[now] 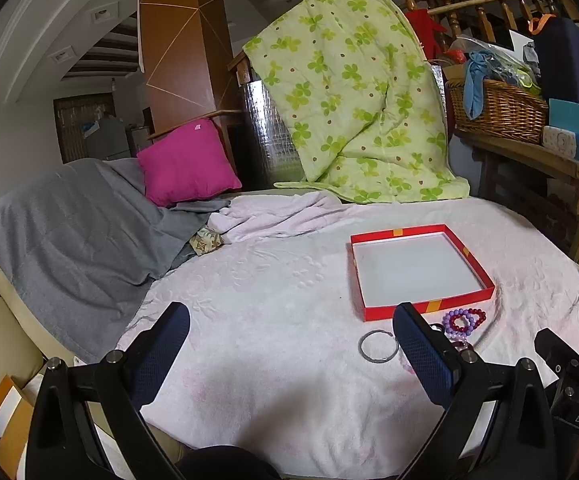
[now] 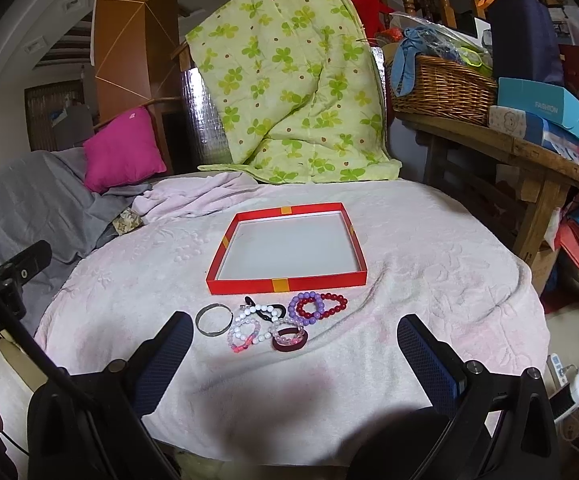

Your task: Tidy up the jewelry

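Note:
A shallow red box (image 2: 287,282) (image 1: 425,306) with a white floor lies empty on the pale pink blanket (image 2: 429,280). In front of its near wall sits a cluster of jewelry: a silver bangle (image 2: 214,319) (image 1: 378,345), a white bead bracelet (image 2: 263,314), a pink and clear bead bracelet (image 2: 244,336), a dark maroon band (image 2: 289,340), a purple bead bracelet (image 2: 307,308) (image 1: 455,322) and a dark red bead bracelet (image 2: 335,305) (image 1: 474,317). My right gripper (image 2: 295,340) hangs open just short of the cluster. My left gripper (image 1: 291,328) is open to the left of the bangle, holding nothing.
A grey throw (image 1: 69,232) and magenta cushion (image 1: 187,162) lie at the left. A green floral quilt (image 2: 289,80) hangs behind the blanket. A wooden bench (image 2: 529,152) on the right carries a wicker basket (image 2: 441,92) and boxes. The other gripper (image 2: 9,272) shows at the left edge.

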Tool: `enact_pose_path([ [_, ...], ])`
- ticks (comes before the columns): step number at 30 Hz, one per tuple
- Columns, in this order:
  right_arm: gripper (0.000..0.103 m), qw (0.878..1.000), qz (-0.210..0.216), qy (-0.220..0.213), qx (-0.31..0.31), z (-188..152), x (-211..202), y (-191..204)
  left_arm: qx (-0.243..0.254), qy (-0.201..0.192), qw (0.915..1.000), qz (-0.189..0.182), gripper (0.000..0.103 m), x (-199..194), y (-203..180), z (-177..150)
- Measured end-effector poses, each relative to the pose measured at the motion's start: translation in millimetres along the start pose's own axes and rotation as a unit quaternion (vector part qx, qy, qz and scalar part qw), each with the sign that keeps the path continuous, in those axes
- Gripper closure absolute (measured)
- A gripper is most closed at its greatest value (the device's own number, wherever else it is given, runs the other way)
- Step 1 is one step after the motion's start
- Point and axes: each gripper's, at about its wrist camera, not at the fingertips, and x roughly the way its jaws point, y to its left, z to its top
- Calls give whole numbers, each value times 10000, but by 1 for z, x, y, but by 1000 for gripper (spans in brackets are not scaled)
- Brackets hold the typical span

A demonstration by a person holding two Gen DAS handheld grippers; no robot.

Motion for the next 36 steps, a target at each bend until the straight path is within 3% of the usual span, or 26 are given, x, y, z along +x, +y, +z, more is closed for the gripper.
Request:
enact_pose_path([
  [22, 0, 9999, -9, 147, 74, 1, 16, -1, 58, 190, 9998, -52, 2, 21, -5, -5],
  [36, 0, 9983, -5, 529, 243, -6, 62, -23, 103, 583, 9982, -133, 2, 70, -13, -18],
])
